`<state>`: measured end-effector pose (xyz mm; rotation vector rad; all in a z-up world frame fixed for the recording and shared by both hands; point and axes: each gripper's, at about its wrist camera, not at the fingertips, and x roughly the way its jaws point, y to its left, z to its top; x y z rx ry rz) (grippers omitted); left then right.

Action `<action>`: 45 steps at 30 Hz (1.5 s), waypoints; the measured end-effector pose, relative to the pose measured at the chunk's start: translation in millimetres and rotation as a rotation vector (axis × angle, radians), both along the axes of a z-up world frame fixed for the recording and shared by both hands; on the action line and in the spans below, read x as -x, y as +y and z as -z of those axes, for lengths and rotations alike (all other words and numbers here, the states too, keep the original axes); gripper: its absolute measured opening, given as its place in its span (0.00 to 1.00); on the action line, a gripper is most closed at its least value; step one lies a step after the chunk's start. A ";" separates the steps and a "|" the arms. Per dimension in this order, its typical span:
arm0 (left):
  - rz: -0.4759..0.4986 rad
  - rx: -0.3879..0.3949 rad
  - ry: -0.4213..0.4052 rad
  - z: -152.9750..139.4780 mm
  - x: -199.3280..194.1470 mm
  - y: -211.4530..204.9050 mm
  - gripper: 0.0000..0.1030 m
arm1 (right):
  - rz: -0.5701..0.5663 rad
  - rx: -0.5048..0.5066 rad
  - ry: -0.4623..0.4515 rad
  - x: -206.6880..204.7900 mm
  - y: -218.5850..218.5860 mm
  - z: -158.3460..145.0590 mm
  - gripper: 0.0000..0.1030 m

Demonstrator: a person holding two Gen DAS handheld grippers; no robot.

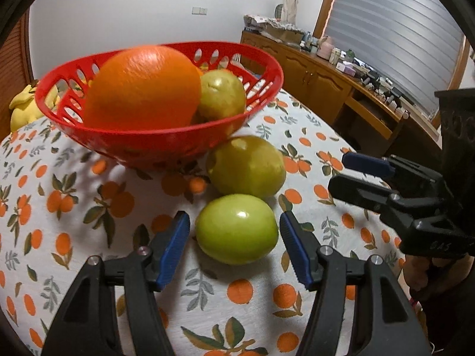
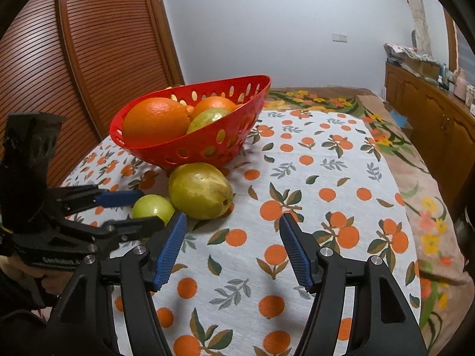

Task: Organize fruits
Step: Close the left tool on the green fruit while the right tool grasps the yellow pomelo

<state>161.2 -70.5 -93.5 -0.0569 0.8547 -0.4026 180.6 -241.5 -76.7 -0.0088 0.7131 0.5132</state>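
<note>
An orange-print cloth (image 2: 311, 178) covers the worktop. On it sits a perforated red plastic basket (image 1: 166, 145) holding a dimpled orange (image 1: 142, 89); the right view alone shows a second orange. Outside lies a pear (image 2: 200, 190), then a glossy green apple (image 1: 236, 228) between the left tool's (image 1: 234, 249) open, untouching pads. The right tool (image 2: 233, 247) gapes empty.

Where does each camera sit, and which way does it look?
Left wrist: on the left gripper, looking down along its open fingers at the green apple; the right gripper enters from the right.
Right wrist: on the right gripper, open over bare tablecloth; the left gripper and a hand show at left.
Shared: red basket, pear, apple.
</note>
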 end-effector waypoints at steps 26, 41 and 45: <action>-0.083 0.023 -0.056 -15.0 22.3 60.6 0.56 | -0.082 0.057 0.015 -38.7 48.3 7.8 0.75; -0.133 0.034 -0.084 -27.2 28.2 83.7 0.56 | -0.125 0.108 0.054 -59.7 71.3 19.3 0.76; -0.137 0.036 -0.091 -29.4 28.8 85.3 0.56 | -0.128 0.103 0.068 -62.5 73.4 20.2 0.76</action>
